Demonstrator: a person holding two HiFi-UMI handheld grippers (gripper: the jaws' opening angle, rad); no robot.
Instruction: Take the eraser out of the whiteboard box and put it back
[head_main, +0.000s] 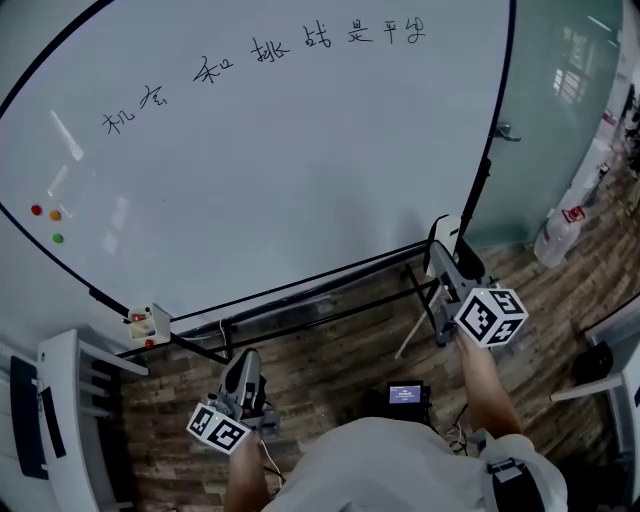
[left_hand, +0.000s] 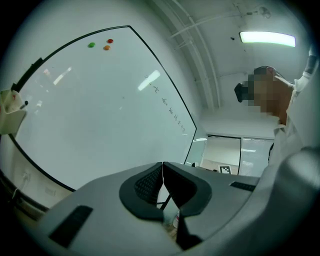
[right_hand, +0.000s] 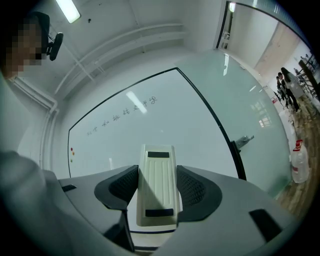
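A cream-white eraser (right_hand: 157, 185) with ribbed back stands upright between the pads of my right gripper (right_hand: 158, 189), which is shut on it. In the head view that right gripper (head_main: 446, 250) holds the eraser (head_main: 447, 231) near the whiteboard's (head_main: 270, 160) lower right corner. The small white whiteboard box (head_main: 148, 325) hangs at the board's lower left corner, with red bits in it; it also shows as a white box (left_hand: 10, 114) at the left gripper view's edge. My left gripper (head_main: 243, 368) hangs low below the board, shut and empty, and its jaws (left_hand: 162, 172) touch.
Black handwriting and three coloured magnets (head_main: 47, 218) mark the board. Its black stand bars (head_main: 330, 305) run below it above the wood floor. A white chair (head_main: 60, 420) is at the left, a small screen device (head_main: 405, 394) on the floor, a glass door and a water jug (head_main: 560, 230) at the right.
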